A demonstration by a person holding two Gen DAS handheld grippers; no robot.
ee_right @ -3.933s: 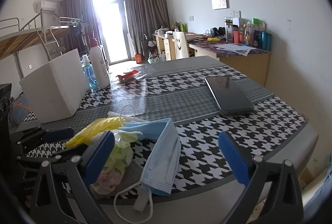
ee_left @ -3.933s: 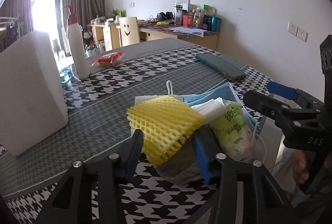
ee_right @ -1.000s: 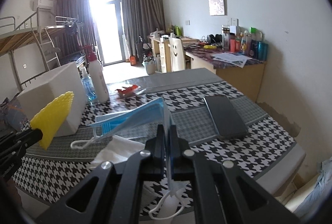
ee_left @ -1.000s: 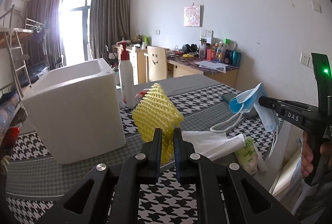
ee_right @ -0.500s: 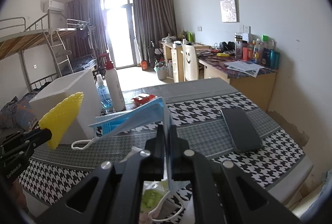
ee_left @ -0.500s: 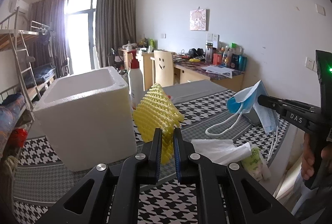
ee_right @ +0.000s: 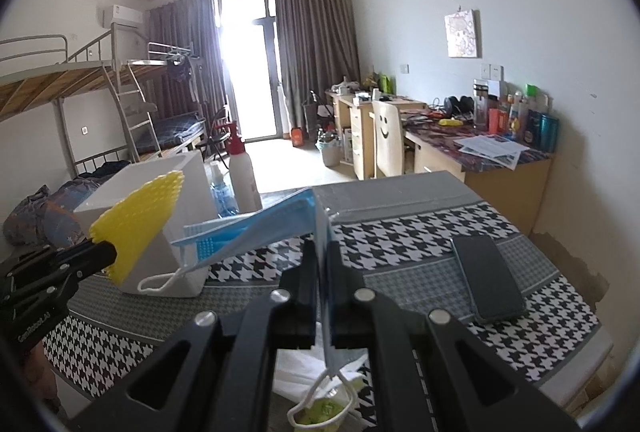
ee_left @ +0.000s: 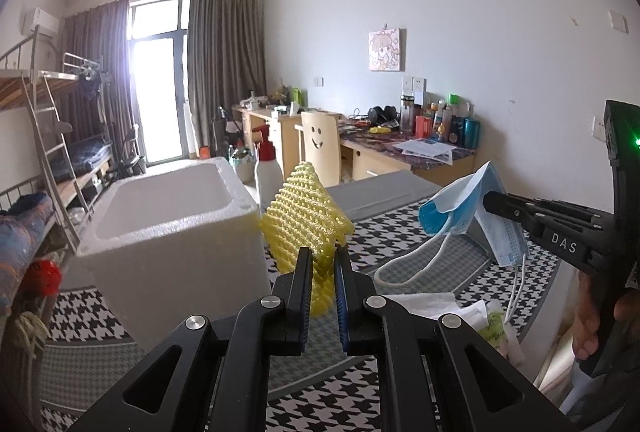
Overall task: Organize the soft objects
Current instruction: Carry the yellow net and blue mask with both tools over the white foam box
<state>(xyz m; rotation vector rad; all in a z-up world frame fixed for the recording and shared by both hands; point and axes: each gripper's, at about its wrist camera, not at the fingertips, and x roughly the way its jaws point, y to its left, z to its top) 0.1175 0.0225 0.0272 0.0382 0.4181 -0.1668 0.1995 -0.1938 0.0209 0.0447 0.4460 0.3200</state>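
From the left wrist, the left gripper [ee_left: 320, 264] is clamped on a yellow foam net sleeve [ee_left: 306, 220], held in the air just beside the white foam box [ee_left: 172, 232] on the houndstooth table [ee_left: 404, 220]. From the right wrist, the right gripper [ee_right: 320, 264] pinches a blue face mask [ee_right: 256, 228] above the table, its ear loop [ee_right: 158, 284] dangling; a dark phone [ee_right: 488, 278] lies to the right.

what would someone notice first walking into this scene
The bright yellow foam net stands out first, pinched in the left gripper and held up beside the open white foam box on the checked tablecloth. Next comes the blue face mask, clamped in the right gripper with its ear loops dangling. A dark phone lies flat near the table's right edge.
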